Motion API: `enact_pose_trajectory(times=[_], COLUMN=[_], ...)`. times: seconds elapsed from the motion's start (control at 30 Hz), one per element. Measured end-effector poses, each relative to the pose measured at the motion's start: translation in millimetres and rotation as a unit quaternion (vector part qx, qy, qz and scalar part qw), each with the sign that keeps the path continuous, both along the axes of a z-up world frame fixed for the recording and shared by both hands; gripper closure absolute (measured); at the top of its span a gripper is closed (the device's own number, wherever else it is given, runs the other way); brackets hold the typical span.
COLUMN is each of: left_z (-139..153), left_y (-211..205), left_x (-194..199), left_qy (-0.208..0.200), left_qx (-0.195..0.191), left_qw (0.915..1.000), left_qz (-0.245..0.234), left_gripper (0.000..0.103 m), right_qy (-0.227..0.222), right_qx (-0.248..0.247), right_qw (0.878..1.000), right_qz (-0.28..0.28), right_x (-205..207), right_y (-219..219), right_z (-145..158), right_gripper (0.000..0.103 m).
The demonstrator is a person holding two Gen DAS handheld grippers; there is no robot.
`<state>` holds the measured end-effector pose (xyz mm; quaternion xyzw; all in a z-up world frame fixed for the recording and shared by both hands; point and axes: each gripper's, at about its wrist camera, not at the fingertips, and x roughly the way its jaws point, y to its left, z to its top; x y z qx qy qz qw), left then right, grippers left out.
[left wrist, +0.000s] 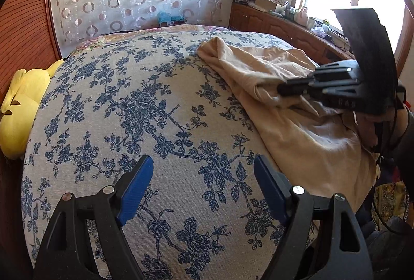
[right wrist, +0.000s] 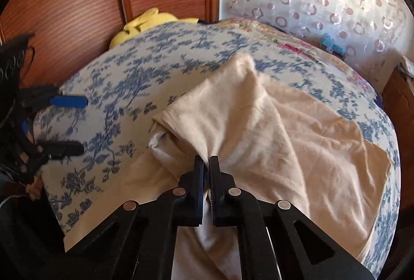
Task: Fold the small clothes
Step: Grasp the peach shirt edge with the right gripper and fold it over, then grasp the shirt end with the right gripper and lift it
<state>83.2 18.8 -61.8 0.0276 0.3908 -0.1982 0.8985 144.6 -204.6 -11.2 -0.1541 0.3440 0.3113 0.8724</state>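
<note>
Beige cotton garment [right wrist: 271, 109], crumpled and only part spread, lies on the blue-flowered bedspread [left wrist: 145, 109] toward the bed's near right side, at about two o'clock from the left gripper [left wrist: 201, 184] in its own view. The right gripper [right wrist: 207, 163] has its jaws pressed together, pinching a bunched ridge of the cloth near its near edge, so the step in hand looks like the first grasp for spreading or folding. The left gripper's jaws stand spread and empty over bare bedspread; next it probably needs a second hold toward three o'clock.
</note>
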Motion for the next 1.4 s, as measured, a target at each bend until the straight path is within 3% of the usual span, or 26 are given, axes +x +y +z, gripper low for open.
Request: enact_pose_trajectory(times=[0.3,0.37,0.47,0.7,0.77,0.87,0.97,1.07,1.27,1.4], left_z=[1,2,3,1,2,5,8,9,12,13], left_y=[-11,-12,-13,-17,-19,-21,-25,-31,-45,-52], left_x=[-2,-3,-4,-2,-3,-4,-4,-6,-11,-13], left_qy=[0.001,0.0,-0.001,0.002,0.0,-0.004,-0.007,-0.009,-0.012,-0.012], left_qx=[0.002,0.002,-0.001,-0.002,-0.002,-0.002,-0.005,-0.005,-0.007,-0.01], left_qw=[0.9999,0.9998,0.9998,0.9997,0.9997,0.9996,0.9995,0.9992,0.9984,0.9979], left_qz=[-0.016,-0.018,-0.021,-0.022,-0.025,-0.027,-0.031,-0.039,-0.055,-0.063], left_gripper=[0.022,0.022,0.022,0.022,0.022,0.022,0.022,0.022,0.022,0.022], right_qy=[-0.02,-0.007,0.018,0.035,0.049,0.026,0.008,-0.001,0.009,0.015], right_qx=[0.094,0.128,0.197,0.145,0.132,0.109,0.107,0.115,0.092,0.064], right_qw=[0.993,0.985,0.962,0.946,0.948,0.949,0.952,0.965,0.986,0.991], right_qz=[-0.075,-0.113,-0.188,-0.287,-0.286,-0.294,-0.287,-0.236,-0.137,-0.113], right_x=[14,26,39,48,50,41,18,-16,-100,-117], right_y=[-72,-103,-164,-205,-202,-202,-202,-188,-146,-129], right_z=[41,49,48,20,18,23,32,36,23,9], right_gripper=[0.1,0.1,0.1,0.097,0.085,0.066,0.066,0.066,0.066,0.066])
